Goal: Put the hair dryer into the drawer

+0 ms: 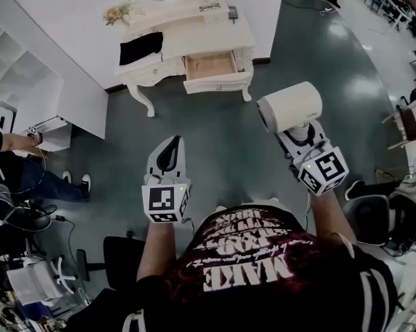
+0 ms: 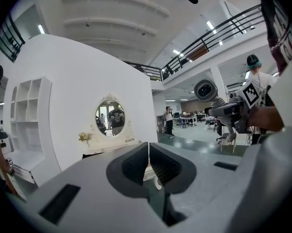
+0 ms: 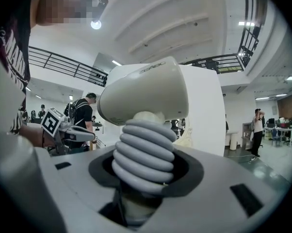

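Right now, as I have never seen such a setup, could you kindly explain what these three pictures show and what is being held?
There is no robot here: a person holds a two-jaw gripper in each hand. The head view looks down from a camera on the person's head; the other two views come from cameras riding on the grippers, looking along the jaws. The left gripper is shut and empty. The right gripper is clamped on the grey ribbed handle of a cream hair dryer. Ahead stands a white dressing table with its drawer open; a black cloth lies on top.
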`<state>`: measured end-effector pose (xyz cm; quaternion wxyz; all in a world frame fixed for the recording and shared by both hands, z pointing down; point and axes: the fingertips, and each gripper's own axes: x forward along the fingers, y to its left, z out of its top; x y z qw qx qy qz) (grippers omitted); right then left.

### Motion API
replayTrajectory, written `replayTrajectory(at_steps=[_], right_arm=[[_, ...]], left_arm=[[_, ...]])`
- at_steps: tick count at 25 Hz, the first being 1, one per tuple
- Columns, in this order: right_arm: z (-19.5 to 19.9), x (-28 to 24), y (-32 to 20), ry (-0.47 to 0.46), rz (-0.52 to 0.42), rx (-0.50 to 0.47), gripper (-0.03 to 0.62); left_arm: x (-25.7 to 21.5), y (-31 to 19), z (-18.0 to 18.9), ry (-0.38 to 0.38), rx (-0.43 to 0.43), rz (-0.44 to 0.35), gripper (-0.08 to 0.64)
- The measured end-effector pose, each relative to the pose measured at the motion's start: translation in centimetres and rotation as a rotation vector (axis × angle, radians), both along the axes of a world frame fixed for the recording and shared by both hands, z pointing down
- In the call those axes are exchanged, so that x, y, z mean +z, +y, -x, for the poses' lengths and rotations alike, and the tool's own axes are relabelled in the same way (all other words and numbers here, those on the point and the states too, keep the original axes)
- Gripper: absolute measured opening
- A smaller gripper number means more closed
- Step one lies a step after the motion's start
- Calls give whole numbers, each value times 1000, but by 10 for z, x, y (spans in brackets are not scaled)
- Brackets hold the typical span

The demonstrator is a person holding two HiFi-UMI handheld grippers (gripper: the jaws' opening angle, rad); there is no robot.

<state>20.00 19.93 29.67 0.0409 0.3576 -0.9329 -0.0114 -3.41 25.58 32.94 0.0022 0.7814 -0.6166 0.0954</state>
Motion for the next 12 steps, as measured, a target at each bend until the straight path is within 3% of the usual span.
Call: replayTrajectory(at_steps=[12], right_arm=[[29,-1,29,10,7,45,195]], left_arm=[[12,12,30,25,54,5,12]])
